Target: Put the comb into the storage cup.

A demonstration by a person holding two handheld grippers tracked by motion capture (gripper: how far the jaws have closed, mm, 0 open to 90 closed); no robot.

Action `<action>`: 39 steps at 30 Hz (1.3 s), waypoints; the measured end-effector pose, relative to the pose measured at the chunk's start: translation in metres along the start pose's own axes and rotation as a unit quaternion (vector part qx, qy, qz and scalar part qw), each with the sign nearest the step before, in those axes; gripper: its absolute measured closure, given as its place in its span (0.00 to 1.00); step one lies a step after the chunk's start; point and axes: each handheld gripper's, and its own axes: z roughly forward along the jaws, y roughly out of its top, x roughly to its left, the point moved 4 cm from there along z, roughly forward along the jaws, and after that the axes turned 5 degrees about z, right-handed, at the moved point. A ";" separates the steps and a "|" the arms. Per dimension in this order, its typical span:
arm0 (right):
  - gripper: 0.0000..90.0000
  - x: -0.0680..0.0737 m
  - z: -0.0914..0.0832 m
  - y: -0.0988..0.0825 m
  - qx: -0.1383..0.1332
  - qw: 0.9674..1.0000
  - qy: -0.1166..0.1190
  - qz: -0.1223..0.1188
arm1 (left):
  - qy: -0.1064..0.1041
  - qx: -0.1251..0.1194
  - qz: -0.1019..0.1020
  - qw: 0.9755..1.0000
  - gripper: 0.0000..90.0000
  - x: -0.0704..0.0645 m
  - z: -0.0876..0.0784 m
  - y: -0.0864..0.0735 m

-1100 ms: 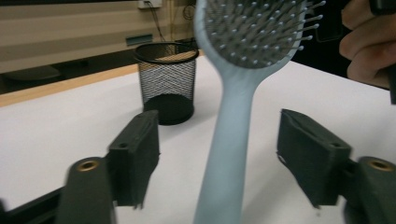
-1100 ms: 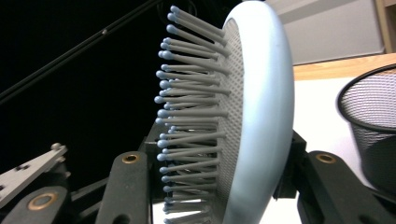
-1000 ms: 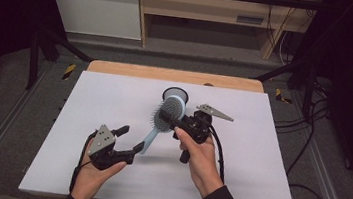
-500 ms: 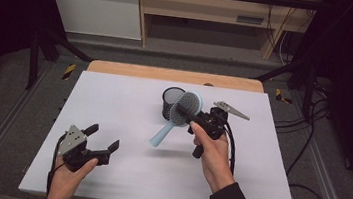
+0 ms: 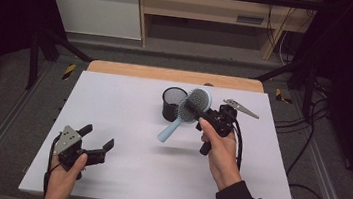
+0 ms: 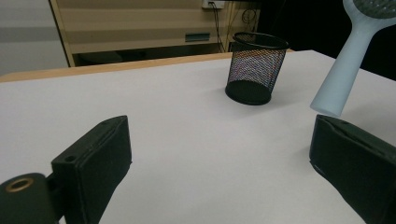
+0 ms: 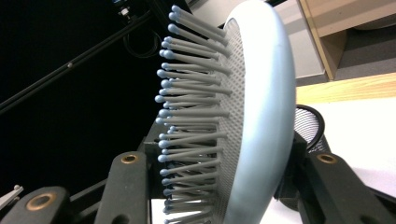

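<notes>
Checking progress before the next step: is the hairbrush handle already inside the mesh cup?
No, the hairbrush hangs tilted beside the mesh cup, its handle end outside and above the table.

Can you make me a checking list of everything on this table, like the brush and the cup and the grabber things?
Surface: white tabletop with a wooden strip along its far edge.
Job's things: pale blue plastic hairbrush with grey bristles held off the table, head up, handle slanting down; black wire-mesh cup upright just behind it.
Clutter: nothing seen.
Grippers: right gripper shut on the brush head; left gripper open, nothing between its jaws, which have just been opening.
Cables: a black cable trails from each gripper; more lie on the floor at the right.
Surroundings: wooden shelf unit behind, dark frame bars, grey floor.
</notes>
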 end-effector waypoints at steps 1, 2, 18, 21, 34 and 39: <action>0.58 0.000 0.000 0.002 0.000 1.000 -0.002 0.003 | 0.003 0.000 0.003 1.000 0.07 0.000 0.000 0.000; 0.58 0.000 0.000 0.002 0.000 1.000 -0.002 0.003 | 0.003 0.000 0.003 1.000 0.07 0.000 0.000 0.000; 0.58 0.003 -0.001 0.024 -0.011 1.000 -0.008 -0.006 | 0.003 -0.001 0.009 1.000 0.07 0.001 0.000 -0.001; 0.58 0.005 -0.001 0.030 -0.014 1.000 -0.009 -0.006 | 0.002 0.000 0.010 1.000 0.07 0.001 0.000 -0.001; 0.58 0.011 -0.001 0.051 -0.028 1.000 -0.009 -0.007 | 0.001 -0.001 0.014 1.000 0.07 0.001 0.001 -0.001; 0.58 0.014 0.000 0.056 -0.031 0.999 -0.008 -0.009 | 0.000 -0.001 0.014 1.000 0.07 0.001 0.001 -0.001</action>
